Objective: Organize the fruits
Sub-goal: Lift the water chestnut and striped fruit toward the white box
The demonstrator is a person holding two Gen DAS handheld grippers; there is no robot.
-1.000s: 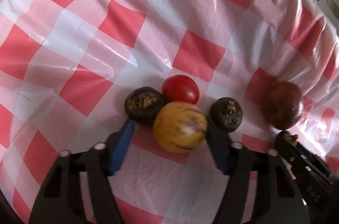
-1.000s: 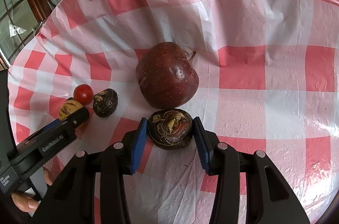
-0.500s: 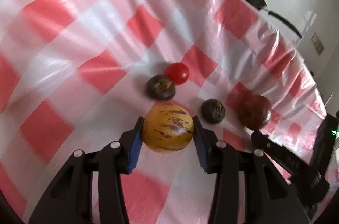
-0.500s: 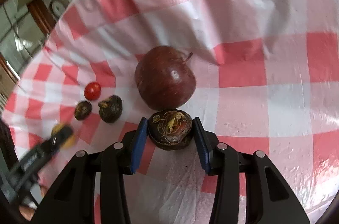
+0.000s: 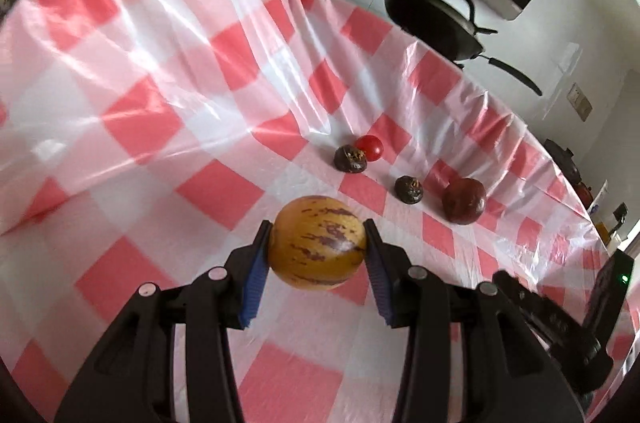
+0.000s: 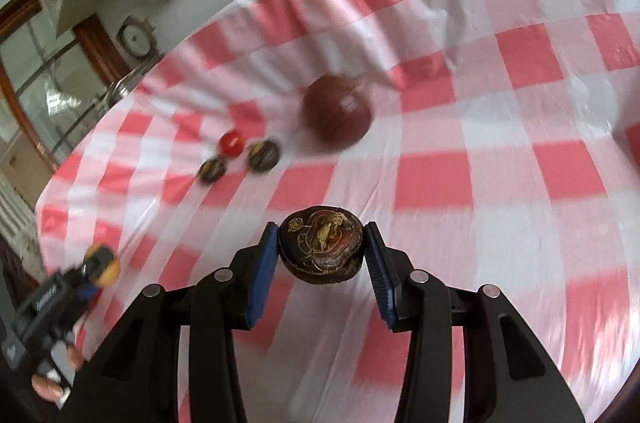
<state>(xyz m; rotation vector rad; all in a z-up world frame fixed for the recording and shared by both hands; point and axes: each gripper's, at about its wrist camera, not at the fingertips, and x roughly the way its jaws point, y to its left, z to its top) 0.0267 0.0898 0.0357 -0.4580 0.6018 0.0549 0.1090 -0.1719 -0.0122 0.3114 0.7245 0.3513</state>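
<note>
Carry step judged: striped yellow fruit [image 5: 318, 247] clamped in left hand-held gripper [image 5: 316, 255], dark flattish fruit [image 6: 322, 249] clamped in right hand-held gripper [image 6: 320, 255]. Both are held clear of the counter [image 5: 200, 191]; a set-down spot is needed next.

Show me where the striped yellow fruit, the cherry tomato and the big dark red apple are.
striped yellow fruit [image 5: 318, 243], left wrist view, middle of its striped skin between the pads.
cherry tomato [image 5: 370, 147], left wrist view, its red top.
dark red apple [image 6: 337, 111], right wrist view, centre of its blurred face.
</note>
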